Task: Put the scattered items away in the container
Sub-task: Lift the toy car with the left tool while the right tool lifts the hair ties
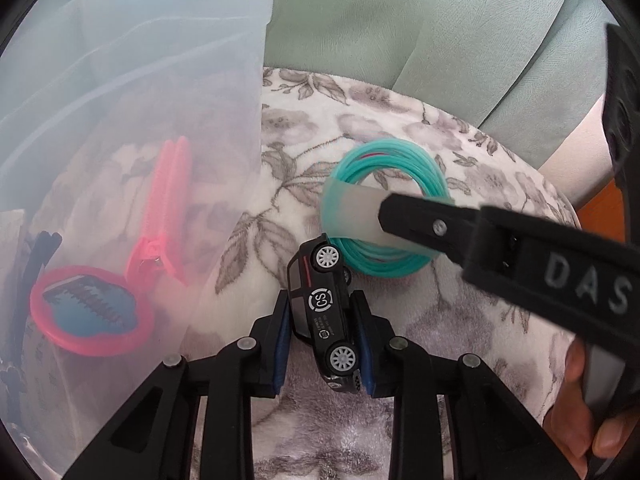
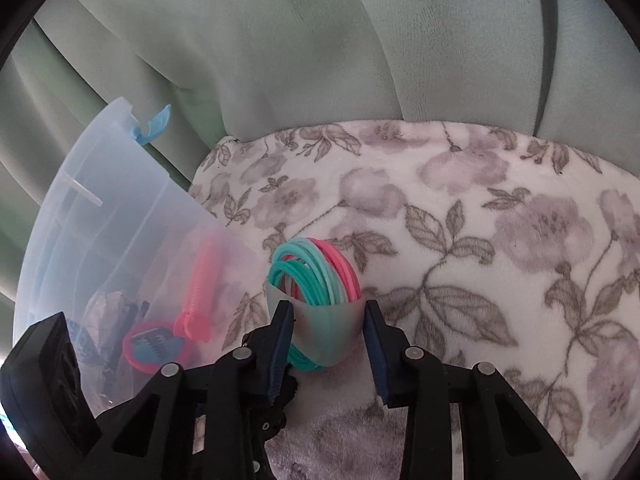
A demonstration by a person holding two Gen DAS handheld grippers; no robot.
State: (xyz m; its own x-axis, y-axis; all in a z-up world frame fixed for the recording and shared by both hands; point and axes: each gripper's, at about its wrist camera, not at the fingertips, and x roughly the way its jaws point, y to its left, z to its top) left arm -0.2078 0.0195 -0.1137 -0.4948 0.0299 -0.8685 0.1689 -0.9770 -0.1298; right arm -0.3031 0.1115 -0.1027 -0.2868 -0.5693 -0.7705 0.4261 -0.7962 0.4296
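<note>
I am carrying two things at once, and I judge this to be the lift-and-carry step, with the drop into the container (image 2: 100, 216) next. My left gripper (image 1: 320, 320) is clamping the black toy car (image 1: 326, 312): its jaws are pressing on the car's roof and underside, so the wheels are facing the camera. The car's long axis is running forward along the fingers, one end sticking out past the tips towards the coil, the other sitting deep between the pads.

My right gripper (image 2: 326, 320) is closing on the teal and pink cord coil (image 2: 316, 284), its translucent band sitting between the jaws; the left pad is touching the band, while the right pad looks just beside it, so I cannot tell if the grip is firm. The coil is standing on edge, rising ahead of the fingertips.

The container is lying off to the left of both grippers, so the next move calls for swinging each load left, over its wall.
</note>
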